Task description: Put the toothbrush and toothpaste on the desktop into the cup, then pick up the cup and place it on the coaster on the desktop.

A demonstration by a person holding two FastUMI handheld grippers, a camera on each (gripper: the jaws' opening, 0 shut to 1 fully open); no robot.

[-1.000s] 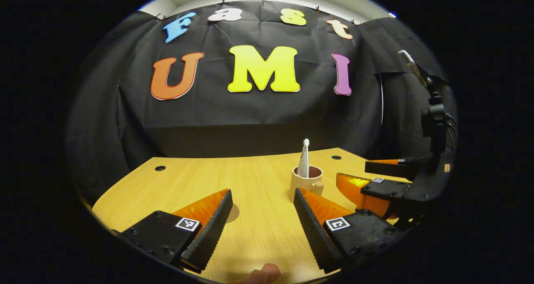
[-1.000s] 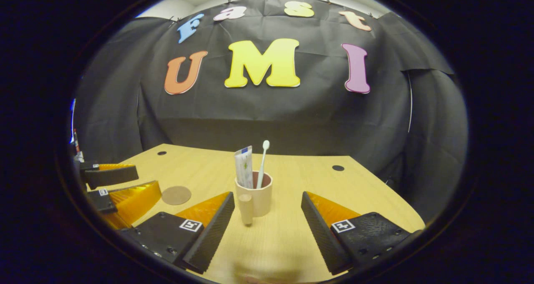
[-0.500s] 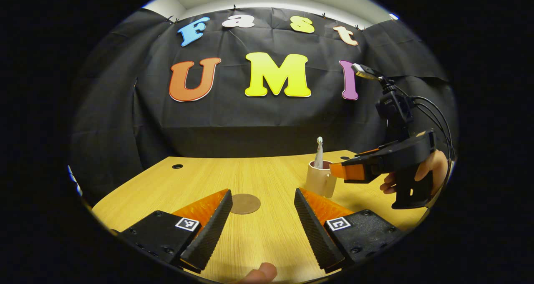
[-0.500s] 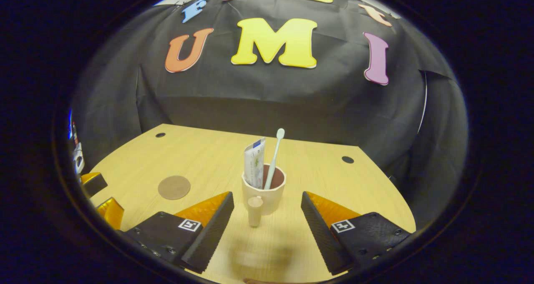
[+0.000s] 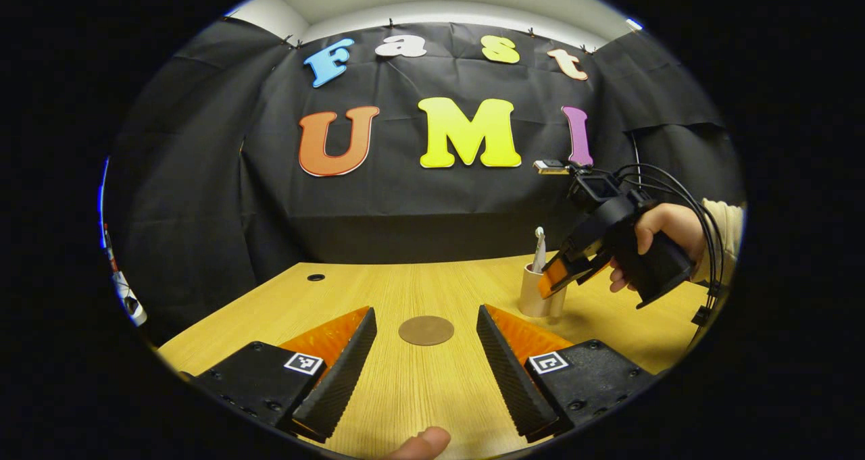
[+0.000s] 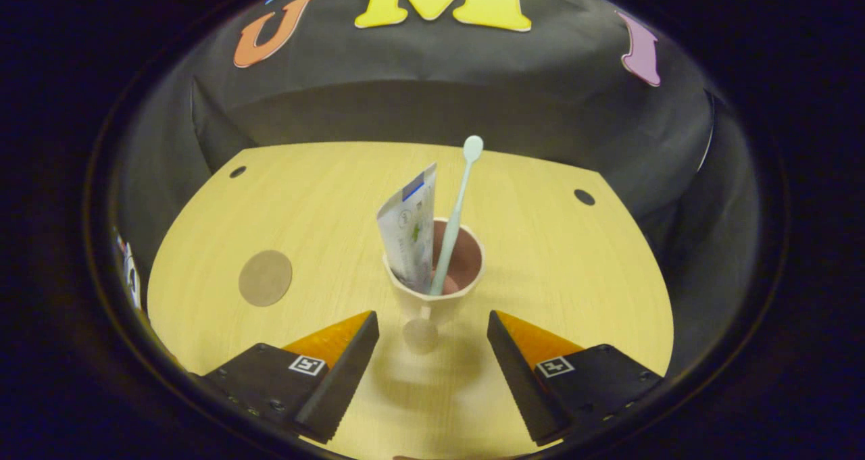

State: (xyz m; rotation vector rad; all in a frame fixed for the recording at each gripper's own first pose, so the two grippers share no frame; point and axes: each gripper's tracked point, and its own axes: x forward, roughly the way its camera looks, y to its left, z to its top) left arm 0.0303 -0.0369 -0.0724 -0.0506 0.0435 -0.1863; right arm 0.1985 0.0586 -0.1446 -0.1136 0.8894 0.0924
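The small cream cup with a dusky pink inside (image 6: 436,284) stands on the pale wooden desktop (image 6: 554,257), just ahead of my right gripper (image 6: 432,369), its stubby knob handle (image 6: 420,334) pointing back at me. The pale green toothbrush (image 6: 454,217) and the white toothpaste tube (image 6: 407,234) already lean inside it, so I judge the step in hand is grasping the cup. My right fingers are spread wide with nothing between them, one to each side of the handle.

To do this well, I should come lower and level out, so the pads close on the cup's wall or the handle, not near the rim where the tube could be pinched. A firm, centred squeeze should keep the tall contents from tipping it.

The round brown coaster (image 5: 426,329) lies flat, well apart to the cup's left. My left gripper (image 5: 426,369) hovers spread and empty near the coaster; it should stay clear of the landing spot.
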